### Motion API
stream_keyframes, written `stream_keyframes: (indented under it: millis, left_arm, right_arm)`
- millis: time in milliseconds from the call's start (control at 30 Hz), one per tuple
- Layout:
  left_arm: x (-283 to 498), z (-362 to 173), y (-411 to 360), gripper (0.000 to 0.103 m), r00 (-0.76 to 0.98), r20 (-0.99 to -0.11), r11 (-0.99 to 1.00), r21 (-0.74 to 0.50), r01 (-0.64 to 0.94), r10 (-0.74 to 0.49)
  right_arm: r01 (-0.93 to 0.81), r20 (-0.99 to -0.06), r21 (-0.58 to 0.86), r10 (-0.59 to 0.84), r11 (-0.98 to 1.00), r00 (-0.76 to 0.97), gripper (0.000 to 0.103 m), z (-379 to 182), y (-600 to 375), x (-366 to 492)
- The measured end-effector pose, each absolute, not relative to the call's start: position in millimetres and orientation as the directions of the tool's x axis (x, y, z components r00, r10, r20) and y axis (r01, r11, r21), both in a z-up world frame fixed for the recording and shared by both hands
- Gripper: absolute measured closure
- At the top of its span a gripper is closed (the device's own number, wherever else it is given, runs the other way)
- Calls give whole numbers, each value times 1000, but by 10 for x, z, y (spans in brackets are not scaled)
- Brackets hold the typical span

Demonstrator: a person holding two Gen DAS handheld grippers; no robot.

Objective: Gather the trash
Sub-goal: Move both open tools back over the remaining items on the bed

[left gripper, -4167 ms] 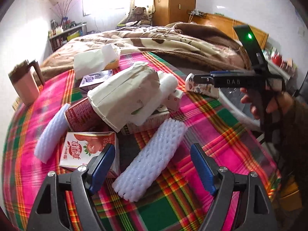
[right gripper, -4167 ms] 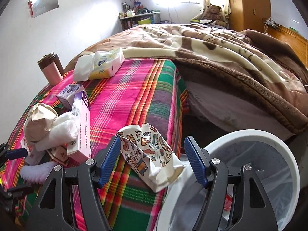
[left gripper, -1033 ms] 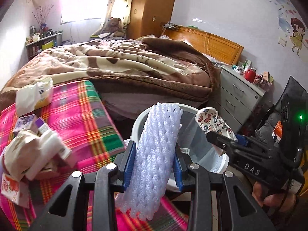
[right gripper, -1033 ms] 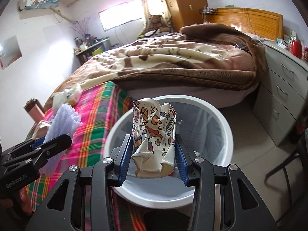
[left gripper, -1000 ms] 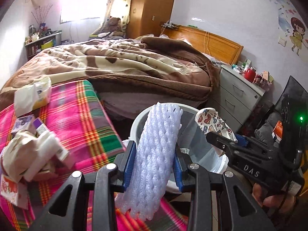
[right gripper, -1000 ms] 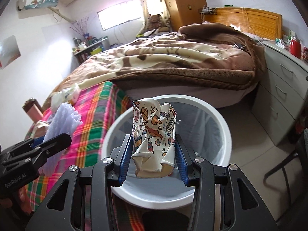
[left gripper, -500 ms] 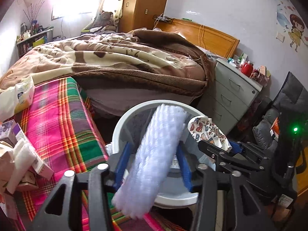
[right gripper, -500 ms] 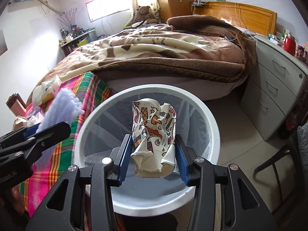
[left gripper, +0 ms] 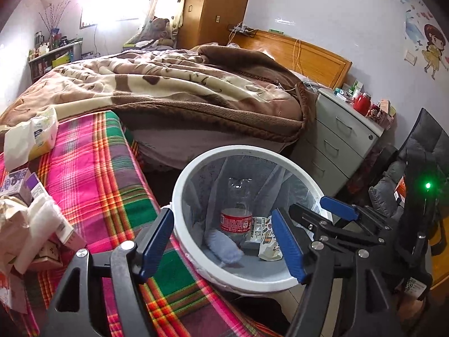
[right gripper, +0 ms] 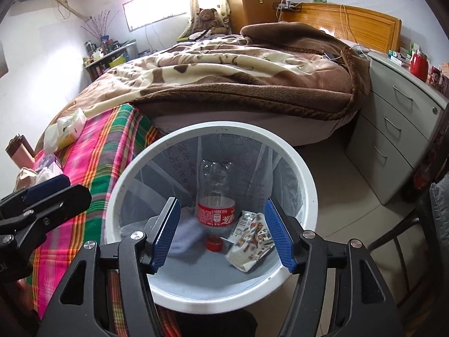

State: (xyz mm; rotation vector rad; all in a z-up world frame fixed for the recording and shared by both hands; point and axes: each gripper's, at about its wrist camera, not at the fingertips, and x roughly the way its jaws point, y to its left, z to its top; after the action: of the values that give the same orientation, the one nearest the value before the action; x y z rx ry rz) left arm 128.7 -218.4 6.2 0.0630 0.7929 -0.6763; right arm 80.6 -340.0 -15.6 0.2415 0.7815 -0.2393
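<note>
The white bin (right gripper: 304,174) at centre frame looks like smooth, slightly glossy plastic, lined with a thin, translucent film bag. Inside it, the bottle (right gripper: 215,196) is clear, shiny plastic with a glossy red label; the foam sleeve (right gripper: 183,236) beside it is soft and matt, and the printed wrapper (right gripper: 251,237) is crinkled paper. At left, the plaid cloth (left gripper: 92,168) is woven and matt. The blanket (right gripper: 238,75) across the upper frame is fuzzy fleece. The headboard (right gripper: 364,22) at upper right is varnished wood, and the drawers (right gripper: 398,118) are smooth and painted grey.
</note>
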Motion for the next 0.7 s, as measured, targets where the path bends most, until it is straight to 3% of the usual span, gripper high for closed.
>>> stream_keyframes:
  millis: [700]
  left_arm:
    - [1116, 208, -1083, 27, 642, -632, 889, -187, 417, -434]
  right_arm:
    - [140, -631, 201, 19, 970, 775, 37, 22, -2788, 861]
